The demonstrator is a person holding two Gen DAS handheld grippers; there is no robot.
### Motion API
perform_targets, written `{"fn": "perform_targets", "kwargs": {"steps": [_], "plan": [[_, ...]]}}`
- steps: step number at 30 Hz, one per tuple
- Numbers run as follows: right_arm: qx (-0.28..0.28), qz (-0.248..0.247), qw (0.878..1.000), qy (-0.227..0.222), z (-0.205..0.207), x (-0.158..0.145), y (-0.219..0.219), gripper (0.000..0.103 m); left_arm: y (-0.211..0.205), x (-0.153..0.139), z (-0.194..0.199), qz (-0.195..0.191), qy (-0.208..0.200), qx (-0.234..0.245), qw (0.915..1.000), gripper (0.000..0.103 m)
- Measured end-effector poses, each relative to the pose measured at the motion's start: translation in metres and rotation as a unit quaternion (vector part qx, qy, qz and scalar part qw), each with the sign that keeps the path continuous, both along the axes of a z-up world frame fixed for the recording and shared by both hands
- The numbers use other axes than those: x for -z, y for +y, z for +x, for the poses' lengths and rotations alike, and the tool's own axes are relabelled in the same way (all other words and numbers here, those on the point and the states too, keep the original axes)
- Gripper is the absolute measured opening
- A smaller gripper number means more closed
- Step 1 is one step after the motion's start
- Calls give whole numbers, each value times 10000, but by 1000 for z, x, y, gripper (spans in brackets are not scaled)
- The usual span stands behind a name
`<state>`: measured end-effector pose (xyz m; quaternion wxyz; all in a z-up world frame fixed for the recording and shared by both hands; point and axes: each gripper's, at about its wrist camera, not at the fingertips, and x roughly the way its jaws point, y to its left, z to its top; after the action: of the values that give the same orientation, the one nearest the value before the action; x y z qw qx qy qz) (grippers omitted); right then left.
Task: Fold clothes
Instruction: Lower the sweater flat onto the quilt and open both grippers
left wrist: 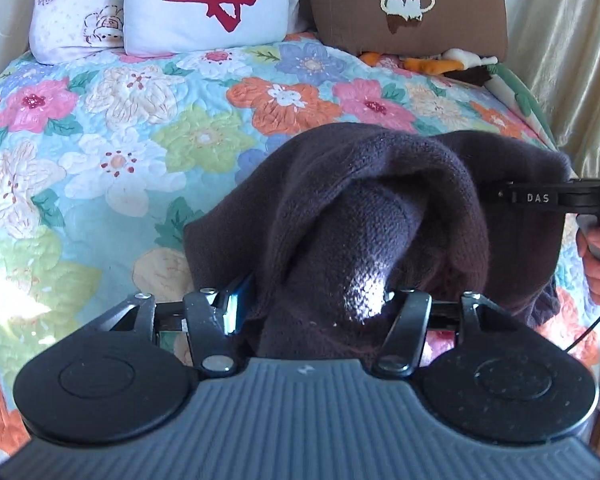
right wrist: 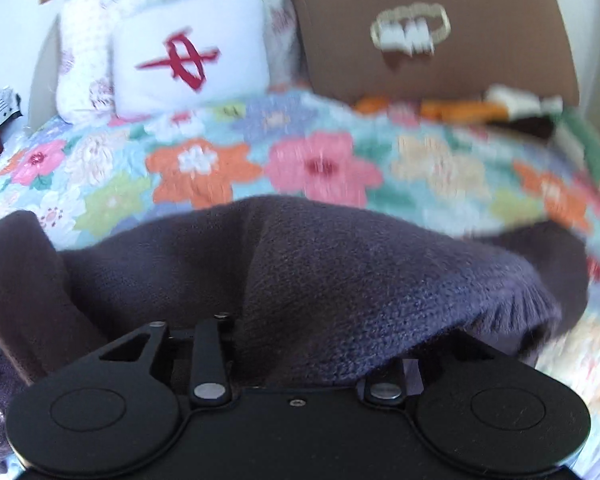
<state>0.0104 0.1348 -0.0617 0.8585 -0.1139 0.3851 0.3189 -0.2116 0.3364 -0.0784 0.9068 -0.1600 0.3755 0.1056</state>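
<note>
A dark purple knitted sweater (left wrist: 380, 220) is draped over both grippers above the floral quilted bedspread (left wrist: 120, 120), seemingly to lay it flat for folding. The left gripper (left wrist: 312, 312) stands partly open with knit bunched between its fingers (grip unclear); the right gripper (right wrist: 300, 360) is buried in cloth, so I cannot tell its state.

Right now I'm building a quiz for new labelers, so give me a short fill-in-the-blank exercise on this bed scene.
1. The dark knit sweater lies bunched on a quilt printed with ____.
2. The white pillow bears a symbol coloured ____.
3. To the right of it leans a cushion coloured ____.
4. The sweater drapes over the fronts of ____ tools.

Missing words: flowers; red; brown; both
</note>
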Motion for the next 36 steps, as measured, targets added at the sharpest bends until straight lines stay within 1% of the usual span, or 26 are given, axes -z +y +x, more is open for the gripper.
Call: {"fn": "perform_targets", "kwargs": {"steps": [1, 2, 4, 5, 6, 8, 11, 13, 15, 17, 19, 21, 25, 27, 29, 32, 33, 35, 36], "plan": [[38, -7, 9999, 121, 1, 4, -2, 43, -2, 0, 0, 45, 10, 29, 10000, 58], [52, -60, 9997, 213, 1, 6, -2, 45, -4, -1, 0, 117, 24, 42, 9999, 60], [60, -154, 9996, 210, -4, 3, -3, 52, -7, -2, 0, 254, 75, 42, 9996, 68], [55, -209, 9996, 182, -8, 1, -3, 54, -6, -1, -2, 292, 97, -10, 9995, 75], [46, -248, 9995, 166, -14, -1, -4, 58, -4, -1, -3, 325, 113, -78, 9994, 78], [-3, -264, 9995, 155, -26, -5, -7, 60, 2, -1, -8, 178, 86, -196, 9996, 79], [-142, -47, 9993, 334, -43, -11, -15, 67, 13, -4, -14, -137, 22, -301, 9995, 79], [-232, 128, 9983, 526, -52, -16, -18, 71, 16, -6, -16, -115, 54, -359, 9993, 79], [-304, 287, 9964, 732, -61, -21, -20, 73, 16, -7, -19, 14, 143, -403, 9991, 79], [-281, 471, 9939, 954, -67, -26, -22, 76, 16, -8, -21, 84, 302, -419, 9986, 83], [-203, 644, 9911, 1151, -74, -29, -26, 77, 15, -8, -25, -63, 491, -343, 9982, 84], [-166, 770, 9884, 1295, -81, -31, -30, 77, 14, -10, -31, -225, 520, -244, 9981, 84], [-125, 886, 9832, 1592, -97, -38, -39, 77, 11, -24, -43, -234, 532, -218, 9981, 84], [-129, 1023, 9801, 1696, -104, -44, -45, 77, 11, -34, -48, -217, 473, -147, 9985, 84], [-102, 1203, 9773, 1743, -108, -50, -52, 77, 8, -47, -54, -100, 300, 34, 9995, 85], [-38, 1261, 9748, 1838, -110, -61, -60, 77, 2, -66, -62, 224, 109, 188, 9995, 85], [-50, 1254, 9749, 1840, -111, -65, -61, 77, 2, -71, -63, 273, 142, 178, 9994, 86], [-101, 1144, 9759, 1855, -114, -80, -64, 77, 4, -79, -65, 277, 333, 185, 9989, 86], [-223, 1145, 9763, 1821, -118, -90, -67, 77, 5, -84, -67, 298, 400, 256, 9984, 86]]}}
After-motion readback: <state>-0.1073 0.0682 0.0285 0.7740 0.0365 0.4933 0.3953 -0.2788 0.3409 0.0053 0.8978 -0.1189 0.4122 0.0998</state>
